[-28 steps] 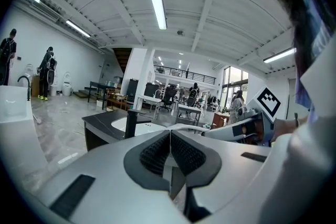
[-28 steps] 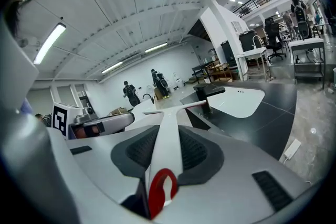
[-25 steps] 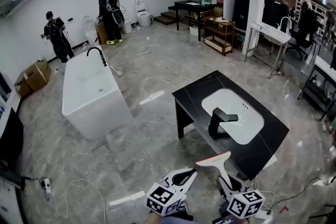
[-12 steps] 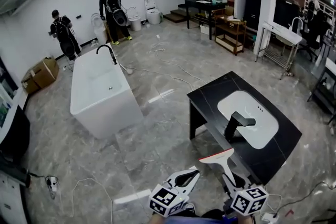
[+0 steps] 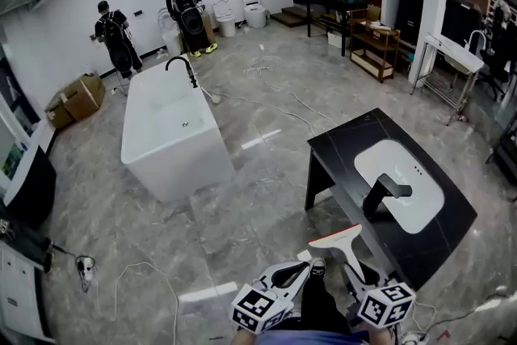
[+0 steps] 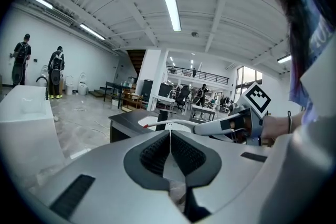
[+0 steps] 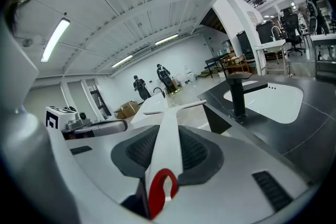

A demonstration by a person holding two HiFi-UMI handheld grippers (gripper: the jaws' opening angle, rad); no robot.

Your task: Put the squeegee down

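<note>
The squeegee (image 5: 342, 246) is white with a red-edged blade and a red hanging loop (image 7: 160, 191) at the handle's end. My right gripper (image 5: 350, 271) is shut on its handle (image 7: 168, 144), and the blade (image 7: 176, 107) sticks out ahead, in the air just off the near corner of the black vanity counter (image 5: 436, 242). My left gripper (image 5: 300, 268) hangs beside it on the left, shut with nothing between its pads (image 6: 157, 152). In the left gripper view the right gripper (image 6: 231, 124) and the squeegee (image 6: 168, 124) show ahead at the right.
The counter holds a white sink (image 5: 408, 174) and a black faucet (image 5: 382, 196). A white bathtub (image 5: 174, 133) stands on the grey marble floor at the left. Two people (image 5: 182, 0) work by the far wall. Cables (image 5: 121, 287) and a cardboard box (image 5: 77, 99) lie on the floor.
The head view has swung, so the bathtub and the counter sit further right. Both grippers travelled along together, and the squeegee stays in the right one.
</note>
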